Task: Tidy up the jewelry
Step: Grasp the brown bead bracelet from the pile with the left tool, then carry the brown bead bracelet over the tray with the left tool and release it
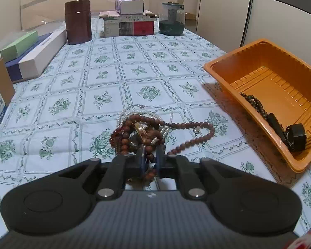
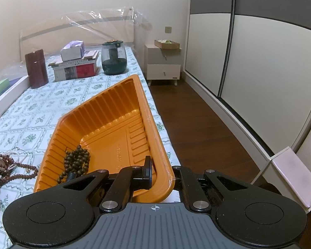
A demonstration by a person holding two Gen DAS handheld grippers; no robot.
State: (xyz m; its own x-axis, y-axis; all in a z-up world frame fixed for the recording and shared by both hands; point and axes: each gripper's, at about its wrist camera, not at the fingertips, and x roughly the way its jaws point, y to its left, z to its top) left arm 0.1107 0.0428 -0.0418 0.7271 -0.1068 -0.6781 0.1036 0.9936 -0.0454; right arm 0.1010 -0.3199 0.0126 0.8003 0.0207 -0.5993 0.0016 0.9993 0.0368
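A tangle of jewelry lies on the patterned cloth: brown wooden bead strands, a white pearl string and a gold bangle. My left gripper sits at its near edge, shut on a brown bead strand that runs between the two fingers. The orange plastic tray stands to the right with a dark bead strand inside. My right gripper is shut on the tray wall at its near corner, one finger inside and the other hidden behind the wall. The dark beads and the tangle also show there.
At the back stand a dark red canister, stacked books with a tissue box on top and a green glass jar. Long boxes line the left edge. Right of the tray the surface ends at wooden floor, a nightstand and wardrobe doors.
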